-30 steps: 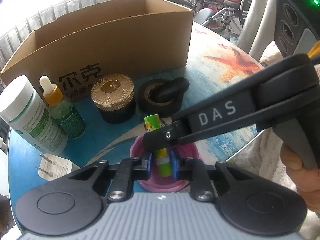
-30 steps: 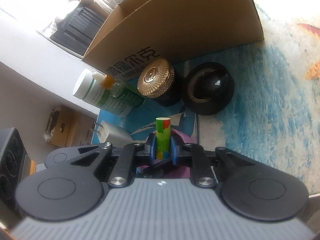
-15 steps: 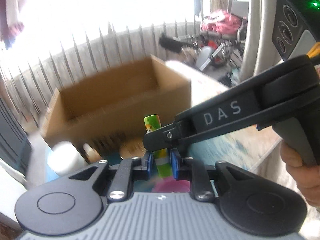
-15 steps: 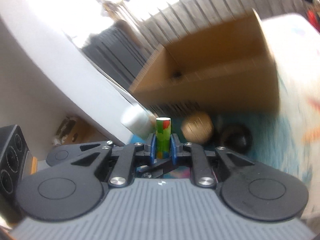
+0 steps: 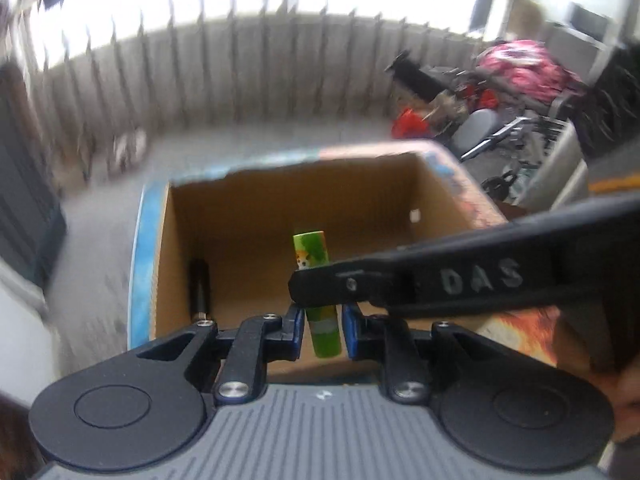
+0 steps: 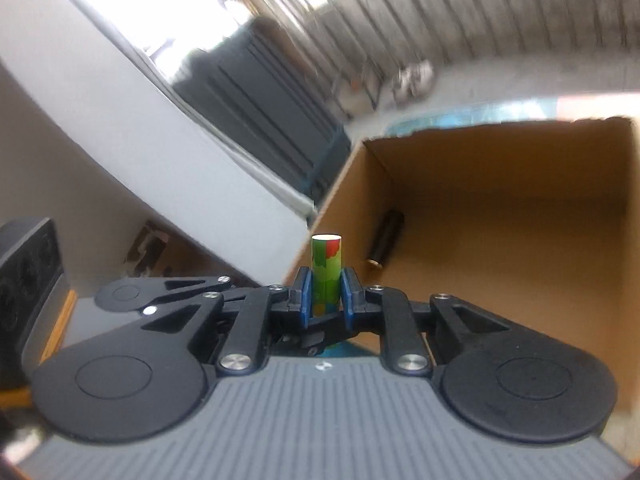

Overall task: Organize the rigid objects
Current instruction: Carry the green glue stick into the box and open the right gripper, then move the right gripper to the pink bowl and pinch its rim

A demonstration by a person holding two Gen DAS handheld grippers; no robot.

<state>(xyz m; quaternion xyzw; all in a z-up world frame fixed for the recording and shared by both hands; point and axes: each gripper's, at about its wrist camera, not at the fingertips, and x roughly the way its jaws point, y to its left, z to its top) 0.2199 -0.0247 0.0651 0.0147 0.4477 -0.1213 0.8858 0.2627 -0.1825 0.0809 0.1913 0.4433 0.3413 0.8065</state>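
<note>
A green patterned tube (image 5: 320, 320) stands upright between the blue pads of my left gripper (image 5: 322, 320), which is shut on its lower part. My right gripper (image 6: 326, 292) is shut on the same tube (image 6: 326, 264); in the left wrist view its black finger (image 5: 360, 284) crosses the tube from the right. Both grippers hang over the near edge of an open cardboard box (image 5: 280, 220), whose inside fills the right of the right wrist view (image 6: 500, 220). A black cylinder (image 5: 199, 288) lies along the box's left wall (image 6: 386, 240). The picture is blurred by motion.
The box sits on a table with a blue and orange print (image 5: 142, 260). A grey metal fence (image 5: 240, 80) runs behind it, with chairs and red clutter (image 5: 500, 120) at the back right. A white wall (image 6: 140, 140) and a dark cabinet (image 6: 260, 100) stand left. A hand (image 5: 628, 384) holds the right gripper.
Both grippers have risen together with the tube, away from the pink dish, and moved over the box opening. The bottles and jars on the table have dropped out of view.
</note>
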